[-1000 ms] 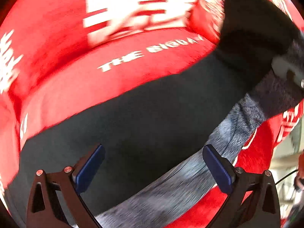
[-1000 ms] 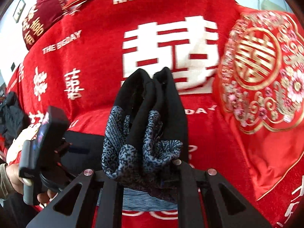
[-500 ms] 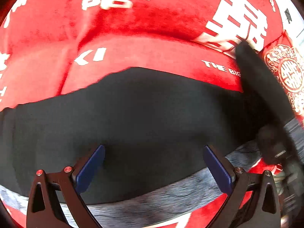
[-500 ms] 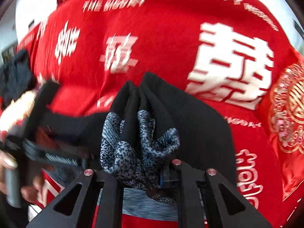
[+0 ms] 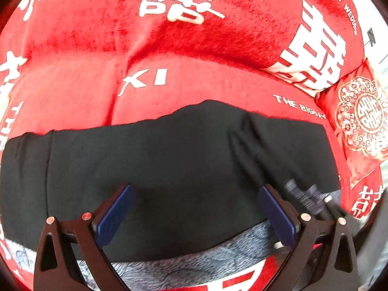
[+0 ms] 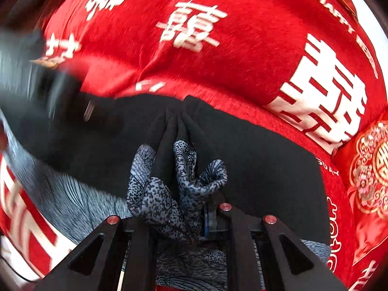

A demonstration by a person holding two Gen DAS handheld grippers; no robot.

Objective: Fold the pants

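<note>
Fingers of the right gripper (image 6: 191,208) pinch the bunched grey waistband of the pants (image 5: 181,165), likely to carry that end over; left gripper (image 5: 194,215) hovers spread above the flat black cloth. Pants lie on the red blanket (image 5: 194,48), with bare room beyond their far edge.

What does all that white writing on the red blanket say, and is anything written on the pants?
"APPY WEDDING", start cut off: blanket edge, upper right.
"THE BIGDAY", end blurred: blanket, beside the pants.
"KI": blanket, centre.
Large white Chinese double-happiness signs: blanket; gold one on the cushion.
Pants: none.
</note>
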